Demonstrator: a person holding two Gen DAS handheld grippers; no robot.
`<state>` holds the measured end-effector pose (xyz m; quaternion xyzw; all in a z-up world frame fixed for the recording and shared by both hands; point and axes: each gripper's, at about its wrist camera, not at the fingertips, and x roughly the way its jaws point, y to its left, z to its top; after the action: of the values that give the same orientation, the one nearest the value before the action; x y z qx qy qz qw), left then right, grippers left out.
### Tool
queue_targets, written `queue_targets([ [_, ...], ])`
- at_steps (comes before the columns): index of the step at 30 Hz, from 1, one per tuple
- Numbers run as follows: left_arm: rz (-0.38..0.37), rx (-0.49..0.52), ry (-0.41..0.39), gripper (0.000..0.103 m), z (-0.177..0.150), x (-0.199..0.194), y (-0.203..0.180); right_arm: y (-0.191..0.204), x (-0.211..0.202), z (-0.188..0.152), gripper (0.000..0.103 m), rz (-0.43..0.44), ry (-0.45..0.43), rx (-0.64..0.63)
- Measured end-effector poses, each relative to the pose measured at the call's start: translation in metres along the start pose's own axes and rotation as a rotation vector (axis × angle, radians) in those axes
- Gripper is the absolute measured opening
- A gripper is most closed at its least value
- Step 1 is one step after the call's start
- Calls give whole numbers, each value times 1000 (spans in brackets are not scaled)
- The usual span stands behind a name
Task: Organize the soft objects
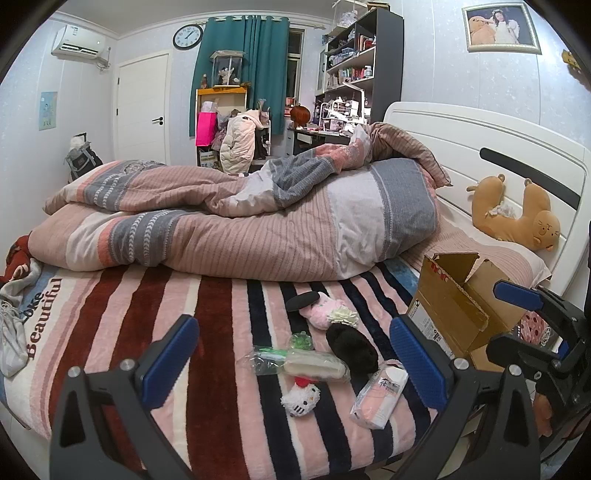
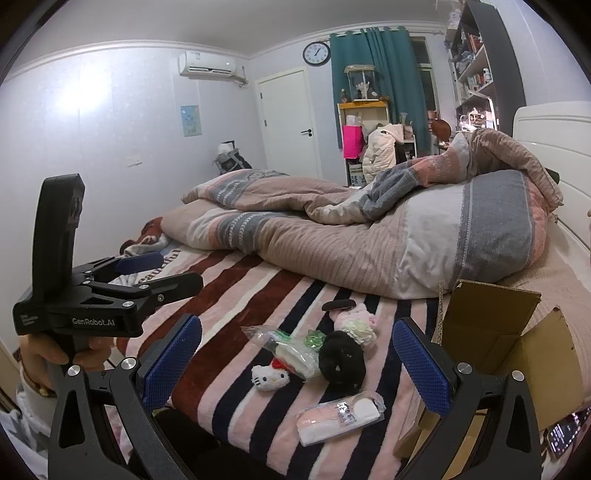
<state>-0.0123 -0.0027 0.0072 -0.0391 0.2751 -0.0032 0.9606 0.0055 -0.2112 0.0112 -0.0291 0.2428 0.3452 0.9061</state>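
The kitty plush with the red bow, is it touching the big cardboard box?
Apart. In the right wrist view the kitty plush lies on the striped blanket, with the black fuzzy thing and bare blanket between it and the cardboard box.

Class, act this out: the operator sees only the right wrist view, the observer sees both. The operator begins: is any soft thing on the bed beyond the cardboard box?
Observer: Yes, a tan plush bear lies against the white headboard, past the box.
Operator: What is hidden behind the left gripper?
Observer: A grey-white garment lies at that edge of the striped blanket.
Operator: And above the headboard?
Observer: A framed picture hangs on the wall.
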Motion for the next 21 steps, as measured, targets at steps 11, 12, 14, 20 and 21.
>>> queue_targets([
  [11, -11, 7, -5, 103, 0, 0, 0, 4, 0, -2, 103, -18, -12, -7],
  [12, -15, 7, -6, 103, 0, -1, 2, 6, -1, -3, 103, -17, -20, -7],
  [14, -23, 8, -6, 103, 0, -1, 6, 8, -2, -4, 103, -10, -33, -6],
  [20, -54, -4, -9, 103, -2, 3, 24, 22, 0, -2, 103, -88, -11, -79],
  [21, -56, -7, -10, 103, -2, 4, 27, 24, 2, -1, 103, -92, 1, -90],
])
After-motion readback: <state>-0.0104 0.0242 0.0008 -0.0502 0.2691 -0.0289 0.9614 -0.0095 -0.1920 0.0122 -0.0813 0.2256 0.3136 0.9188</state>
